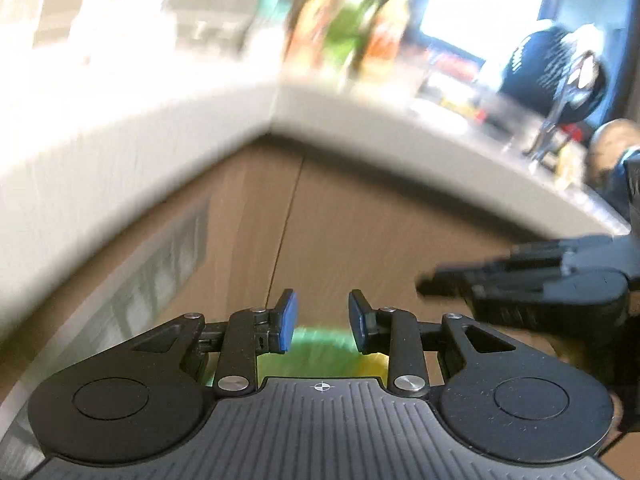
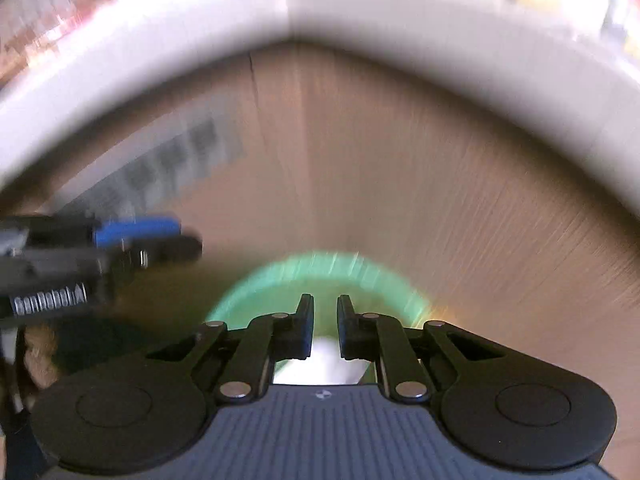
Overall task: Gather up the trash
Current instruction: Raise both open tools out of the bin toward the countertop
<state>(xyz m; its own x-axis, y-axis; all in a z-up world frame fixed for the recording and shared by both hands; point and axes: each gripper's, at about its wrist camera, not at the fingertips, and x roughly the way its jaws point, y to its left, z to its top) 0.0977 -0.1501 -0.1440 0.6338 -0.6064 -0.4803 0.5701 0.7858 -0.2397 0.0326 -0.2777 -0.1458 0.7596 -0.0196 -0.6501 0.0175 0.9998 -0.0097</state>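
Both views are motion-blurred. A green bin [image 2: 320,276] stands on the floor before brown cabinet fronts; something pale shows inside it. My right gripper [image 2: 323,328] hangs right above the bin, jaws apart with nothing between them. My left gripper [image 1: 322,322] is open and empty, with the green bin [image 1: 320,344] showing just below its fingers. Each gripper appears at the side of the other's view: the right gripper [image 1: 520,280] in the left wrist view, the left gripper [image 2: 120,248] in the right wrist view.
A white countertop [image 1: 160,128] runs around a corner above brown cabinet doors [image 1: 360,220]. On it stand blurred bottles [image 1: 352,28], a black helmet-like object [image 1: 552,68] and a tap [image 1: 556,120]. A window glares at the back right.
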